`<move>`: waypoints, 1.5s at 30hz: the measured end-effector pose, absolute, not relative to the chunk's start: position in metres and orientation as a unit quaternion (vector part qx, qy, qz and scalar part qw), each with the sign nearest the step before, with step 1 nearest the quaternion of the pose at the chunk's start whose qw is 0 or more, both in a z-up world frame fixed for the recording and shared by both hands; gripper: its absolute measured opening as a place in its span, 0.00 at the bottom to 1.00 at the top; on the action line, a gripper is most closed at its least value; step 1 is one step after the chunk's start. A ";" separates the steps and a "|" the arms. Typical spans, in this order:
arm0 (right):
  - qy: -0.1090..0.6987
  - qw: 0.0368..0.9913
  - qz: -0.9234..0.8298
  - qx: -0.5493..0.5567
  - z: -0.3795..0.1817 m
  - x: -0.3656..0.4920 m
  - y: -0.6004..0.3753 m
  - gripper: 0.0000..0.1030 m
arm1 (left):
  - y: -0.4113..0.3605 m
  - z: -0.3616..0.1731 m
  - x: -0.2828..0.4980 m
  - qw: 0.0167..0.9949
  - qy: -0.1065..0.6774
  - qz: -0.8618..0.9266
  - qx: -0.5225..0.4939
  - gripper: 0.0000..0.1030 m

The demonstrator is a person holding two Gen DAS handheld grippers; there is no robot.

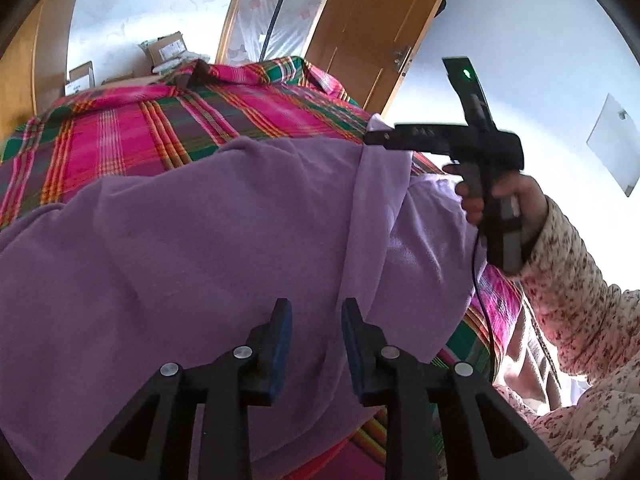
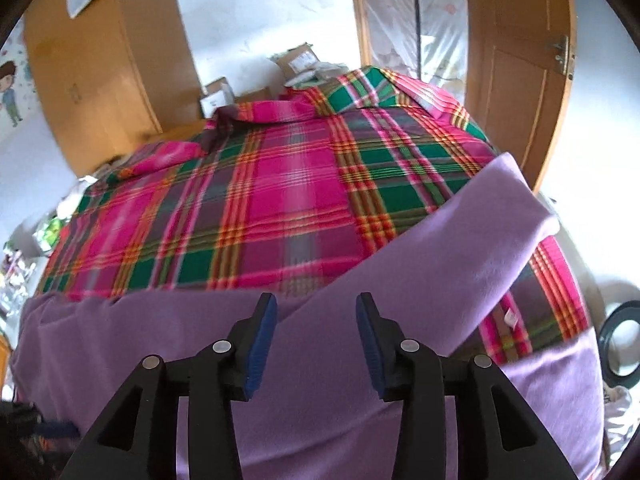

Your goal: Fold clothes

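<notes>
A lilac fleece garment (image 1: pixel 200 240) lies spread over the near part of a bed covered in a pink and green plaid cover (image 1: pixel 160 120). My left gripper (image 1: pixel 316 312) hovers low over the garment, open, with only cloth showing in the gap. In the left wrist view a hand (image 1: pixel 516 200) holds my right gripper (image 1: pixel 374 136) at the garment's far right edge, beside a raised fold. From the right wrist view, the right gripper (image 2: pixel 316 308) is open above the garment (image 2: pixel 360 400). A long sleeve (image 2: pixel 480 240) runs up to the right across the plaid cover (image 2: pixel 260 200).
A wooden door (image 2: pixel 516 80) stands behind the bed on the right and a wooden wardrobe (image 2: pixel 100 72) on the left. Cardboard boxes (image 2: pixel 298 60) are stacked beyond the bed's far end. A floral sleeve (image 1: pixel 572 300) reaches in from the right. A black ring-shaped object (image 2: pixel 624 344) lies beside the bed.
</notes>
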State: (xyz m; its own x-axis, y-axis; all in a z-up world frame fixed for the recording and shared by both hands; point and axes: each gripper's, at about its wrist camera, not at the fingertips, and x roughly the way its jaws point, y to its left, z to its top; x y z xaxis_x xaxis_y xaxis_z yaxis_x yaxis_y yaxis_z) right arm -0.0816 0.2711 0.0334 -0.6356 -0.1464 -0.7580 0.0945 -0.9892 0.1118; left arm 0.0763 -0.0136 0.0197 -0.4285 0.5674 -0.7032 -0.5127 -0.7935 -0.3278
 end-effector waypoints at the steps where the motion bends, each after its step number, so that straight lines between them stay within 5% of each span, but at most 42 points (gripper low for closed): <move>1: -0.035 0.056 -0.901 0.429 0.031 -0.088 0.273 0.42 | -0.012 0.018 0.075 0.321 -0.031 0.842 -0.433 0.26; 12: -0.081 0.009 -0.885 0.459 0.019 -0.120 0.291 0.41 | -0.004 0.013 0.070 0.325 -0.025 0.834 -0.445 0.26; 16: -0.073 -0.008 -0.888 0.454 0.019 -0.118 0.296 0.13 | -0.004 0.013 0.070 0.326 -0.027 0.833 -0.445 0.26; 20: -0.078 -0.004 -0.892 0.444 0.021 -0.112 0.303 0.04 | -0.003 0.013 0.070 0.324 -0.025 0.834 -0.446 0.26; 45: -0.163 -0.034 -0.912 0.376 0.030 -0.006 0.379 0.03 | 0.019 0.016 0.067 0.289 0.013 0.845 -0.449 0.29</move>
